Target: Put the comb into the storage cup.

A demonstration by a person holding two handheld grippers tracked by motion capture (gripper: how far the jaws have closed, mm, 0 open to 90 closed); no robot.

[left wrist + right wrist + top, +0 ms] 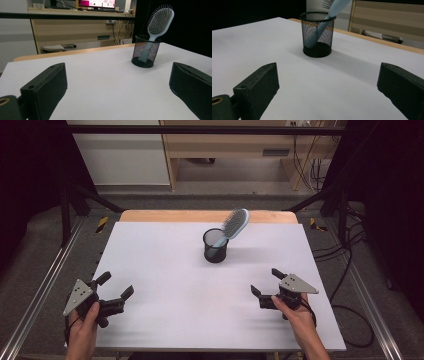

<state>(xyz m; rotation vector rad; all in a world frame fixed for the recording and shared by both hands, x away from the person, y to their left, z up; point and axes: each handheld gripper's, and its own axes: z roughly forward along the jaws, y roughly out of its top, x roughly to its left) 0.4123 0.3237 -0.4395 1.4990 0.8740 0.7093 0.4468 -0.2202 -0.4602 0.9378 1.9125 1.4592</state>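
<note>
One hairbrush (234, 225) stands handle-down in the black mesh cup (216, 246), far-centre of the white table (165, 285) — long axis tilts toward 1 o'clock, bristle head up. Right gripper (267, 287) sits nearer, cup at its 11 o'clock; left gripper (116, 287) has it at 2 (farther). Both jaws wide, holding nothing.

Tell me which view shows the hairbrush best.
The left gripper view: the hairbrush shows whole there, bristle face toward the camera, handle down in the mesh cup. The high view shows it small and leaning. The right gripper view shows its handle through the mesh, with the head cut off at the top edge.
</note>
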